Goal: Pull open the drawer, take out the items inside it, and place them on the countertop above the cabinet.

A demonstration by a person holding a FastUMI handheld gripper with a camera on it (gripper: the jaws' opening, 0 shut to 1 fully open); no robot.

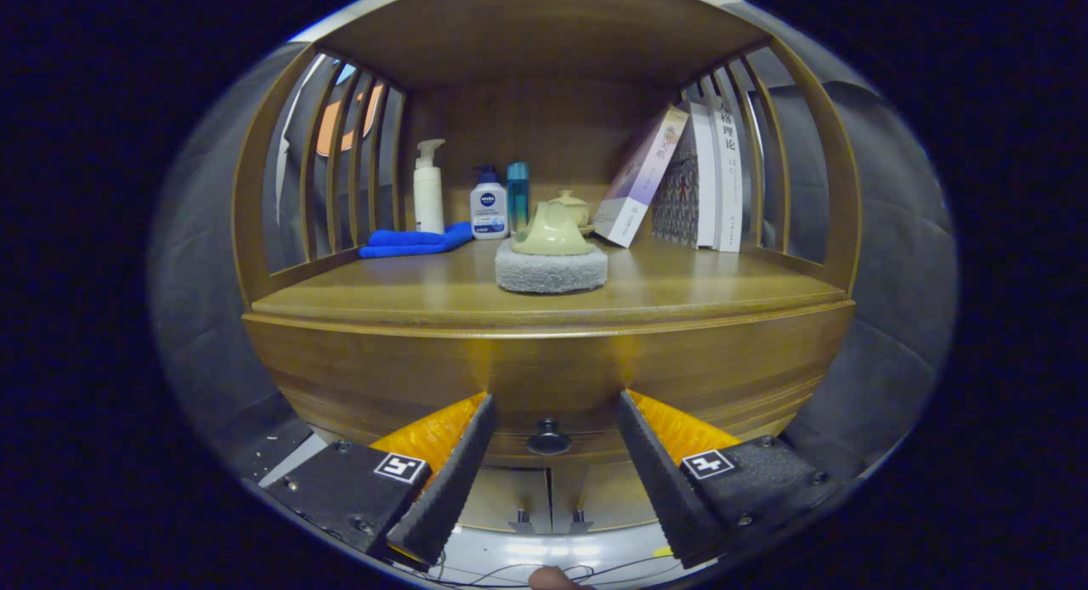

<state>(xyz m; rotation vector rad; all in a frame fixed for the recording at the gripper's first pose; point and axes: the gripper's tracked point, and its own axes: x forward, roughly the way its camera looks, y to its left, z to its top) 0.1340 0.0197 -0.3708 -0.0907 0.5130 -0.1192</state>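
Observation:
A wooden cabinet has a closed drawer front (544, 373) under its countertop (697, 288). The drawer's small dark round knob (548, 439) sits between my two fingertips, slightly beyond them. My gripper (554, 407) is open, its black ridged fingers (459, 471) spread on either side of the knob and touching nothing. Whatever is in the drawer is hidden. On the countertop, near the front middle, a grey scrubbing pad with a pale green handle (551, 254) stands.
At the back of the countertop stand a white pump bottle (428, 189), a white-and-blue bottle (489, 206), a teal bottle (518, 195) and a small lidded pot (571, 206). A folded blue cloth (416, 241) lies at the left; leaning books (680, 182) fill the right. Slatted sides enclose the shelf.

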